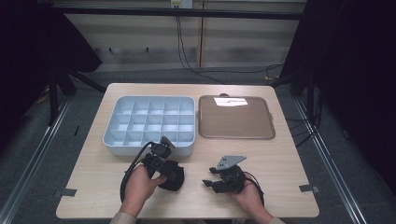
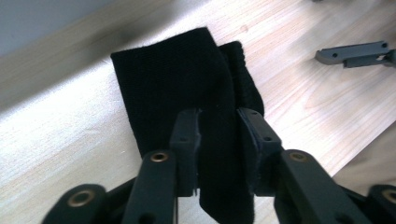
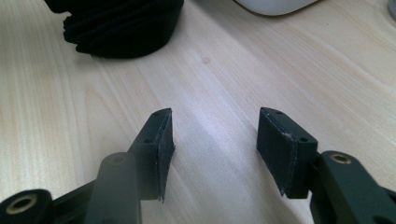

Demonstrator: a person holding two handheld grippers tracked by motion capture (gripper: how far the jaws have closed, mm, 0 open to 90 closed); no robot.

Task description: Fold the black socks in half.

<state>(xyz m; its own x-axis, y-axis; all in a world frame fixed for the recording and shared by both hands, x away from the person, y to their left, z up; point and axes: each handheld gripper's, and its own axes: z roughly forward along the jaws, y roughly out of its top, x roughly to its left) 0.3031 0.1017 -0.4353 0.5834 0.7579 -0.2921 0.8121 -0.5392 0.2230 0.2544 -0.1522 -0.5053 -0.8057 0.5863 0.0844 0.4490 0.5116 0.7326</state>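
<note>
2 grippers lay low over the table (image 1: 93, 186) in the high view, the left gripper (image 1: 163, 148) on the black folded cloth (image 1: 172, 176) just before the grey divided tray (image 1: 148, 122), the right gripper (image 1: 211, 177) apart, pointing left toward it. Left gripper view: the cloth (image 2: 187, 93) ran lengthwise between the narrowly parted jaws, pads seemingly touching its fold. Right gripper view: jaws stood wide and empty, cloth (image 3: 122, 28) ahead to the upper left.

No readable text in any view.
No words, labels, brand marks, numbers or signs can be made out on anything on the table.
</note>
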